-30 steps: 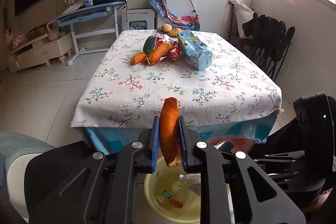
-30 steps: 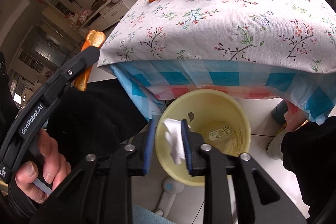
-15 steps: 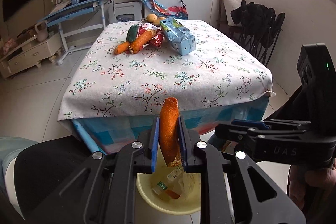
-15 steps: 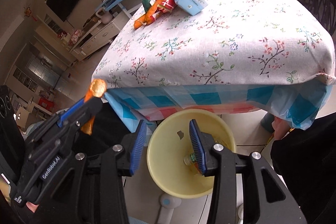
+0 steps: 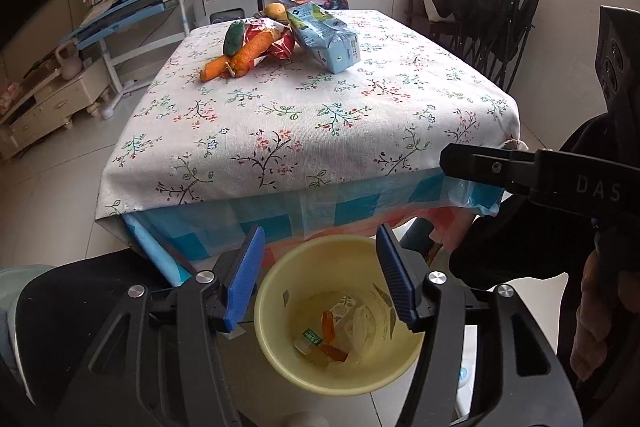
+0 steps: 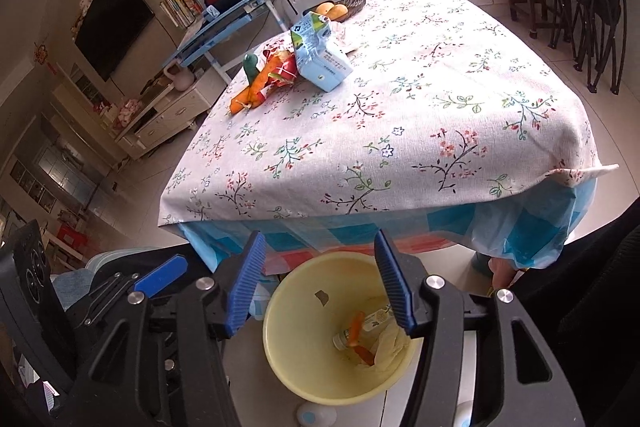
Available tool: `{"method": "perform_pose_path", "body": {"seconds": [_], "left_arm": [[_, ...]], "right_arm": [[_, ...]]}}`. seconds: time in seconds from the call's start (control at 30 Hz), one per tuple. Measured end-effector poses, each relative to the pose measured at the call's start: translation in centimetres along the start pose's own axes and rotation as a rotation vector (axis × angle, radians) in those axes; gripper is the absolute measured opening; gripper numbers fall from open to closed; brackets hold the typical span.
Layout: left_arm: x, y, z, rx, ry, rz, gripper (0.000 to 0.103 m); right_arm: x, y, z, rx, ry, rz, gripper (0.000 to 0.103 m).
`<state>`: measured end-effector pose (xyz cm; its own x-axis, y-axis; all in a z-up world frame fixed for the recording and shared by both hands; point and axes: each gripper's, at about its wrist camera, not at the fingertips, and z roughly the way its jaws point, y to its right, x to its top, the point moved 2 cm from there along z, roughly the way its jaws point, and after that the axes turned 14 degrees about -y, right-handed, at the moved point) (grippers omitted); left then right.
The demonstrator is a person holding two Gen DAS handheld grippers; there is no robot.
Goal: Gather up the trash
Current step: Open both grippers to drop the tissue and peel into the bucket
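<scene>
Domestic room, tiled floor. A table under a white floral cloth (image 5: 304, 123) fills the middle ground, with a blue checked plastic sheet hanging beneath its near edge. A round pale-yellow plastic bin (image 5: 340, 367) stands on the floor just in front of that edge.

Far end of the table, left to right: a dark green vegetable (image 5: 233, 37) propped against two orange carrots (image 5: 240, 57), which lie partly on a crumpled red-and-white foil wrapper (image 5: 282, 45). Touching the wrapper on its right is a light-blue drink carton with a torn-open top (image 5: 326, 37), lying tilted on its side.

Left gripper (image 5: 320, 277): blue-padded fingers spread wide, nothing between them, held above the bin mouth. Right gripper (image 6: 320, 279): likewise spread wide and empty over the bin. Bin bottom holds a small bottle, orange peel strips and white crumpled paper (image 6: 390, 341).

Handling judgement on what remains:
- Wrapper looks light, limp and slick. Pinch a raised crumpled fold at its free edge; expect it to drag, since the carrots rest on it.
- Carton probably near-empty and light, with walls that give under squeeze. Take it across the narrow flat sides at mid-body, not by the ragged top, which could tear. It may dribble if tipped.
- Carrots and green vegetable seem stiff, heavier and whole; whether they count as trash I cannot tell.
</scene>
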<state>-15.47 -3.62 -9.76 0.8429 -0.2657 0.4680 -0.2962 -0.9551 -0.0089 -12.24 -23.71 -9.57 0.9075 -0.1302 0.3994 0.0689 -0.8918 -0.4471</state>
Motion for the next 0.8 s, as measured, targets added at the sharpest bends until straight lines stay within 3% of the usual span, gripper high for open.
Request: {"method": "perform_pose_path", "body": {"seconds": [0.23,0.8], "left_arm": [[0.2,-0.9,-0.5,0.039,0.042,-0.044,0.069],[0.4,-1.8,-0.8,0.078,0.076,-0.090,0.074]], "right_arm": [[-0.1,0.1,-0.2,-0.011,0.014,0.002,0.060],[-0.2,0.1,-0.2,-0.029,0.021,-0.009,0.064]]}}
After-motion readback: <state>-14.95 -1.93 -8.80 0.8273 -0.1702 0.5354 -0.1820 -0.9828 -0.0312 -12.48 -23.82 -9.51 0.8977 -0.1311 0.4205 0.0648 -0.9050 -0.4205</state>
